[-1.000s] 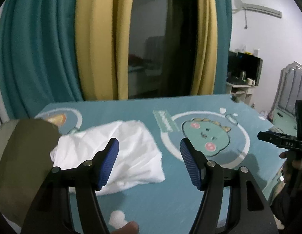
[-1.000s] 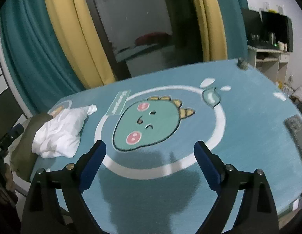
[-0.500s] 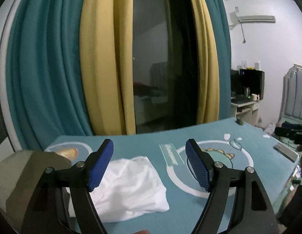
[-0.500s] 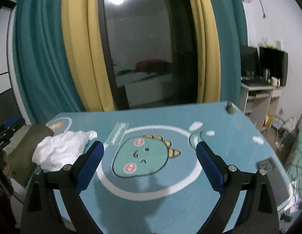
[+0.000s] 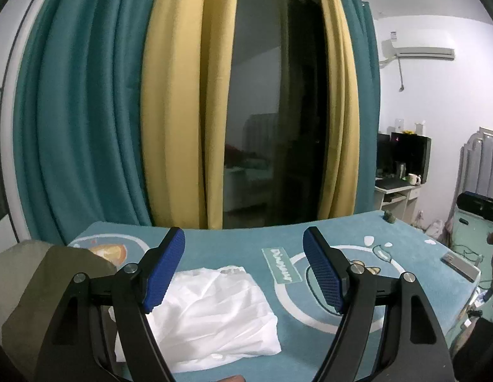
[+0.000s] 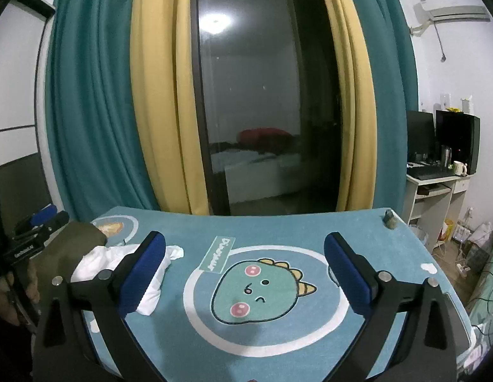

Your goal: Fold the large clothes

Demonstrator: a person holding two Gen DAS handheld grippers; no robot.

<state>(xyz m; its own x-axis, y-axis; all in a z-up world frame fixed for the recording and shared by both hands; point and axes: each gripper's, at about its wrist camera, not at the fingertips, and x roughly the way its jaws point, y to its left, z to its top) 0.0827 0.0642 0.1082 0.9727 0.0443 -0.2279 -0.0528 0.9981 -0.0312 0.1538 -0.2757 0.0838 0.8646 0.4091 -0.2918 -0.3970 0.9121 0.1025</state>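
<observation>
The left black two-finger gripper with blue ribbed pads (image 5: 244,267) hovers above the teal dinosaur-print table mat (image 5: 233,245), jaws spread wide, nothing between them. Its left pad (image 5: 163,270) and right pad (image 5: 322,270) tilt outward, both clear of the mat. The right black gripper with smooth blue pads (image 6: 244,273) hangs over the same mat, jaws parted wider yet, gripping nothing. At the mat's left edge in the right wrist view, the person's bare hand (image 6: 10,296) wraps the left tool's handle. A fingertip (image 5: 232,378) peeks in at the bottom.
</observation>
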